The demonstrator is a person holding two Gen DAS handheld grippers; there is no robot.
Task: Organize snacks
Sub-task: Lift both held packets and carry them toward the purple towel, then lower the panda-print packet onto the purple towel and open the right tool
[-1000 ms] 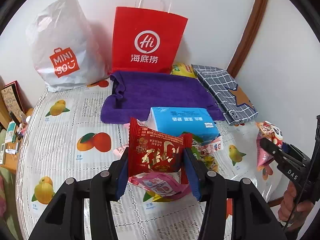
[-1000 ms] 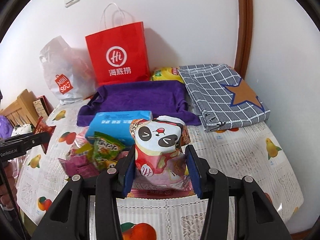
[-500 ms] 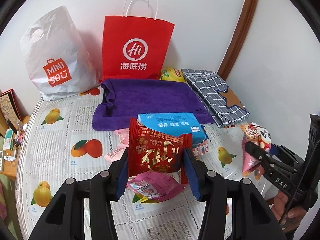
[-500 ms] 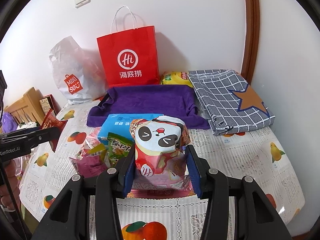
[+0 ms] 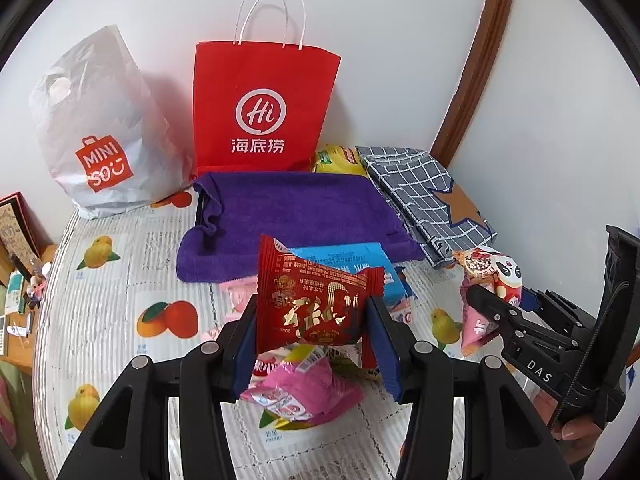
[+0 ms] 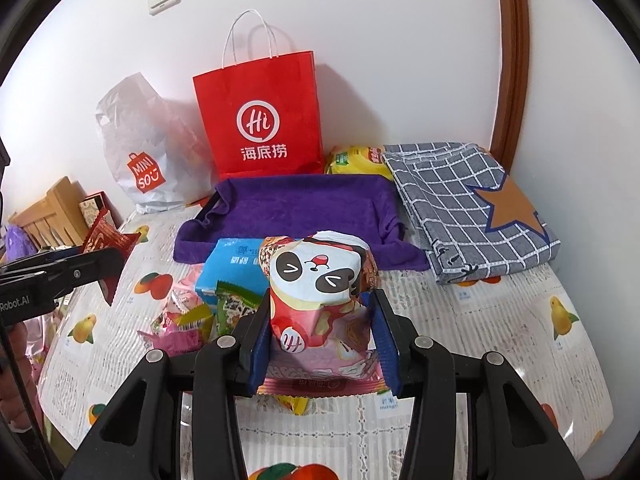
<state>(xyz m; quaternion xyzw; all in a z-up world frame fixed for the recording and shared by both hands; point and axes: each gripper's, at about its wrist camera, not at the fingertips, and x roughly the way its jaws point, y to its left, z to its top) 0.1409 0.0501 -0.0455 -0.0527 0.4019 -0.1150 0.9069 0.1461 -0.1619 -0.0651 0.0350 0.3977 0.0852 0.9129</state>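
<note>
Jaws of the left gripper clench a red snack packet; the right gripper clenches a panda snack bag, both raised above the bench.

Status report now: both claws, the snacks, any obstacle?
Left claw shut on red packet. Right claw shut on panda packet. Loose snacks and blue box before purple towel.

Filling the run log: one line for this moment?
left tongs: grip red packet | right tongs: grip panda bag | both off table
</note>
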